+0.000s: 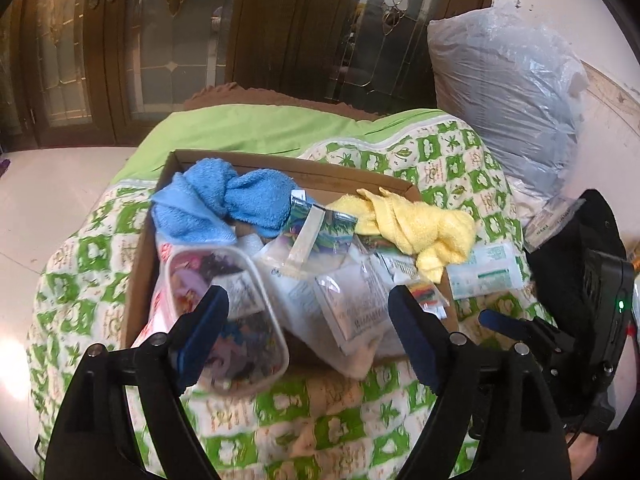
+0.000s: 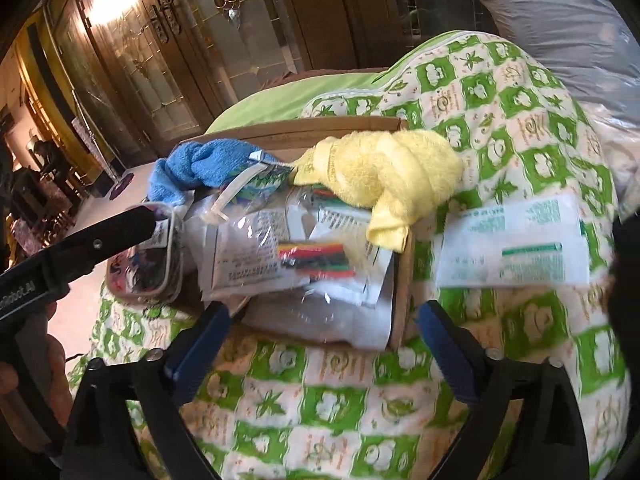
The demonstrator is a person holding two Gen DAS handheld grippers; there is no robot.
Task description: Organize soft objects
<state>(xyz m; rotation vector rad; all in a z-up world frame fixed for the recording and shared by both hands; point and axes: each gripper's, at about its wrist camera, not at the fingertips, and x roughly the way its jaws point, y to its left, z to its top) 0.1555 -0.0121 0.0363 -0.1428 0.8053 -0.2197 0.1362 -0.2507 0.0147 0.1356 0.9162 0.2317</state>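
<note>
A: Where are the soft things?

B: A knotted blue towel lies at the cardboard box's eleven o'clock corner; a knotted yellow towel drapes over its two o'clock rim.

A: And the grippers?

B: The left gripper and the right gripper both stand spread, pinching nothing, above the box's six o'clock side.

A: What is unclear?

B: Clear packets overlap, print blurred. A plastic tub shows only dark, jumbled contents. The green patterned quilt hides what lies beneath the box. A grey plastic bag sits at one o'clock, contents unreadable.
</note>
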